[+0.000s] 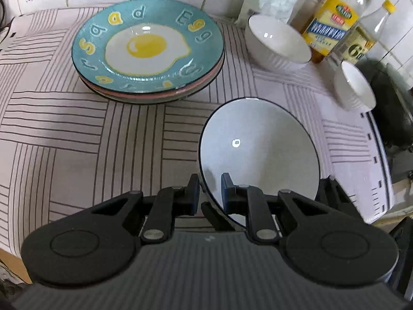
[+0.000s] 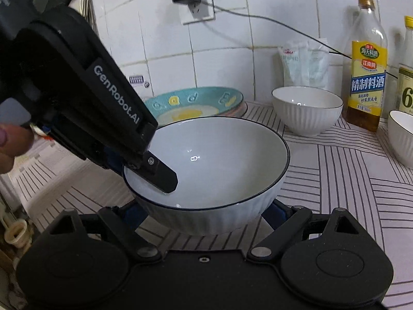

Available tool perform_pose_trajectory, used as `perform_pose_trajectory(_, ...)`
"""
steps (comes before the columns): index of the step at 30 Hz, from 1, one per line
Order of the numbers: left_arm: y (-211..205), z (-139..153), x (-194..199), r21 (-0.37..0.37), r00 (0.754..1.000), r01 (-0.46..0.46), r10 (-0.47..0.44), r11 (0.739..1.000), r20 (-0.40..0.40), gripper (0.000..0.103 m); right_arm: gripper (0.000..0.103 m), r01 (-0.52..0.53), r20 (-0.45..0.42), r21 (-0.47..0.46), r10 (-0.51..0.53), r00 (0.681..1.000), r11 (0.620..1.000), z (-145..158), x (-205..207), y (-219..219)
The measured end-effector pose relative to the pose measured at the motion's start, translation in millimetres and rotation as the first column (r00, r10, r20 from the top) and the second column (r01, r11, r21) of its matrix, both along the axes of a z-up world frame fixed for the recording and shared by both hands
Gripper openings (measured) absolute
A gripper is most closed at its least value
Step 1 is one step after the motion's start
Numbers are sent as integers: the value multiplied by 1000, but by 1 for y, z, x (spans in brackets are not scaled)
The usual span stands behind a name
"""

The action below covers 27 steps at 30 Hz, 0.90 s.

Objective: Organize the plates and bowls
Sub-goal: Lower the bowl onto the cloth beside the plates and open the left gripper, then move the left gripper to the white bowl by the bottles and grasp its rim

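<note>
Right now I have my left gripper (image 1: 210, 193) clamped on the near rim of the blue-rimmed white bowl (image 1: 259, 152), one finger (image 2: 162, 178) inside the wall and the other outside it, so the bowl hangs forward of the fingers, above the striped counter cloth (image 1: 77, 129). My right gripper (image 2: 204, 214) sits under and around the bowl's ribbed base with its fingers spread wide on either side; I cannot tell whether the pads touch the wall. I judge this glazed ceramic stiff, fairly heavy, slick and chip-prone, so a one-sided rim pinch could slip or twist; a deeper bite on the rim looks safer. Beyond the fingertips stand the egg-pattern plate stack (image 1: 147, 49) and two smaller white ribbed bowls (image 1: 277, 42), likely nesting spots
</note>
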<state>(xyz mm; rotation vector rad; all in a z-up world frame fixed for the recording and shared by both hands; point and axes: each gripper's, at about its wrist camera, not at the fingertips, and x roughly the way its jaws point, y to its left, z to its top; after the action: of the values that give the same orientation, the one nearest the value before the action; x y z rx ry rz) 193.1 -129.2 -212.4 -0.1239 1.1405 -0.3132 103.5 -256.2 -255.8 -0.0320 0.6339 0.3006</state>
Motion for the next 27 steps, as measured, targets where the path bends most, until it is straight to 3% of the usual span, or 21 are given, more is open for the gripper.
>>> perform_pose_trajectory(2, -2, -7, 1, 24, 1000, 7, -7, 1000, -6, 15, 94, -6, -16, -35, 5, 1000, 999, -5, 4, 5)
perform_pose_trajectory(6, -3, -11, 0, 30, 1000, 21, -21, 999, -10, 16, 98, -14, -26, 1, 14, 1000, 1000, -7, -1, 2)
perform_pose_trajectory(11, -6, -11, 3, 63, 998, 28, -25, 998, -52, 18, 101, -54, -115, -9, 53, 992, 998, 2, -3, -5)
perform_pose_trajectory(14, -7, -9, 6, 56, 996, 25, -20, 998, -84, 23, 101, 5, -144, -21, -8, 990, 1000, 9, -7, -7)
perform_pose_trajectory(16, -7, -6, 6, 91, 994, 38, -29, 995, -101, 30, 101, 34, -162, -6, -35, 986, 999, 16, -14, -10)
perform_pose_trajectory(18, -5, 3, 3, 127, 995, 55, -44, 990, -88, 39, 101, 76, -162, 18, -72, 984, 997, 26, -23, -14)
perform_pose_trajectory(21, 3, 22, -4, 121, 995, 85, -77, 989, -70, 41, 101, 104, -178, 106, -84, 980, 989, 45, -35, -26)
perform_pose_trajectory(25, 12, 51, -16, 111, 992, 125, -120, 986, -43, 45, 100, 165, -205, 119, -139, 969, 979, 72, -46, -37)
perform_pose_trajectory(27, 14, 65, -21, 94, 987, 158, -156, 983, -21, 50, 93, 215, -219, 204, -170, 961, 955, 88, -51, -44)
